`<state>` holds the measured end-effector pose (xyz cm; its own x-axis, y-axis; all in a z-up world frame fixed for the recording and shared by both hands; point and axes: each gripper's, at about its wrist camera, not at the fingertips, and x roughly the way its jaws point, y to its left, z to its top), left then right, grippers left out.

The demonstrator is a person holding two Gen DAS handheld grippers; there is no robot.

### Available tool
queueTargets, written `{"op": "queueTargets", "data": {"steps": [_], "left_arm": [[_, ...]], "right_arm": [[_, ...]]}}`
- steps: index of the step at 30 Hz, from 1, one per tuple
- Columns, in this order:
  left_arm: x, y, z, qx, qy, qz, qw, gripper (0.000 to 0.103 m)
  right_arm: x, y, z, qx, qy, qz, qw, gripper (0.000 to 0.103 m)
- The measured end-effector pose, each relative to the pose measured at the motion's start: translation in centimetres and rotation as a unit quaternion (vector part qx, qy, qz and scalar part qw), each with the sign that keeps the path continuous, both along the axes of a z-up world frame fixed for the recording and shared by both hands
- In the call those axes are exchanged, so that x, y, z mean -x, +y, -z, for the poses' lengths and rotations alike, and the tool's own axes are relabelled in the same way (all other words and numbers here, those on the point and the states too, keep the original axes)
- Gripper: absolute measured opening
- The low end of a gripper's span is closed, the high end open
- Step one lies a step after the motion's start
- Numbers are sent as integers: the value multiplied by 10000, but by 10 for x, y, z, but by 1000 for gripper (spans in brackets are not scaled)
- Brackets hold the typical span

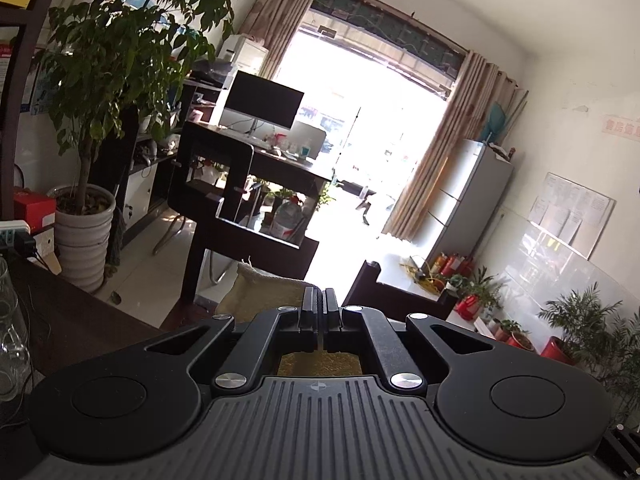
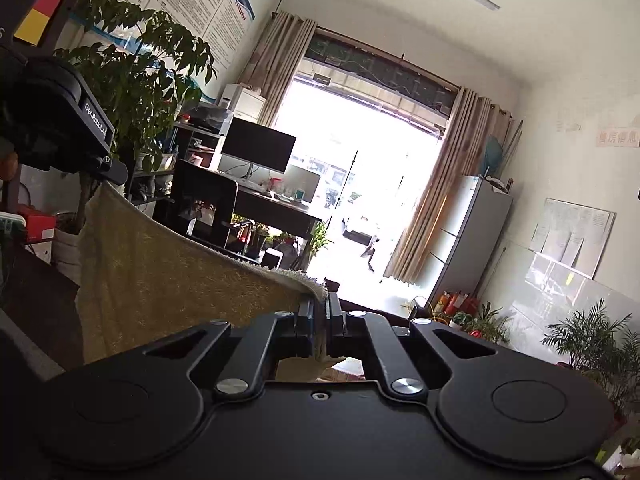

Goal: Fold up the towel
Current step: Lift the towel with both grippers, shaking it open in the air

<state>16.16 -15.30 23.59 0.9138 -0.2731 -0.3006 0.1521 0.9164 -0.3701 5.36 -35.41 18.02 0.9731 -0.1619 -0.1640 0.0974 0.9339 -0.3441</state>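
A tan terry towel (image 2: 168,280) hangs stretched in the air between my two grippers. In the right wrist view my right gripper (image 2: 320,312) is shut on one top corner of it, and the other gripper (image 2: 60,120) at the upper left holds the far corner. In the left wrist view my left gripper (image 1: 320,304) is shut on the towel (image 1: 264,292), which droops below and ahead of the fingers. The towel's lower part is hidden behind the gripper bodies.
A dark wooden table (image 1: 80,320) lies at the lower left with glassware (image 1: 12,320) on it. Beyond stand a large potted tree (image 1: 88,200), a black desk with a monitor (image 1: 260,104), a bright doorway, a fridge (image 1: 468,200) and potted plants (image 1: 580,320).
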Motion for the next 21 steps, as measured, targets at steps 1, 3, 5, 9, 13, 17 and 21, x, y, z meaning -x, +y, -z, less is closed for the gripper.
{"op": "queueTargets", "data": {"steps": [1, 3, 5, 9, 13, 17, 21], "left_arm": [[-1, -1, -1, 7, -83, -30, 10000, 2], [1, -2, -2, 17, -159, -54, 9999, 2], [6, -3, 0, -4, -216, -65, 9997, 2], [23, -1, 19, -12, -149, -109, 9998, 3], [45, 6, 47, -28, 17, -196, 9998, 2], [68, 14, 69, -99, 203, -252, 9994, 3], [99, 24, 95, -142, 425, -300, 9985, 3]], "right_arm": [[-2, -1, 0, 6, -30, 6, 10000, 6], [-6, -2, -1, 0, -97, 26, 9999, 6], [-7, -5, 2, -29, -71, 18, 10000, 6], [5, -5, 17, -13, 24, -64, 10000, 6], [22, 2, 34, 44, 205, -196, 9996, 6], [45, 10, 49, 34, 400, -337, 9986, 6], [76, 19, 62, -49, 681, -507, 9964, 6]]}}
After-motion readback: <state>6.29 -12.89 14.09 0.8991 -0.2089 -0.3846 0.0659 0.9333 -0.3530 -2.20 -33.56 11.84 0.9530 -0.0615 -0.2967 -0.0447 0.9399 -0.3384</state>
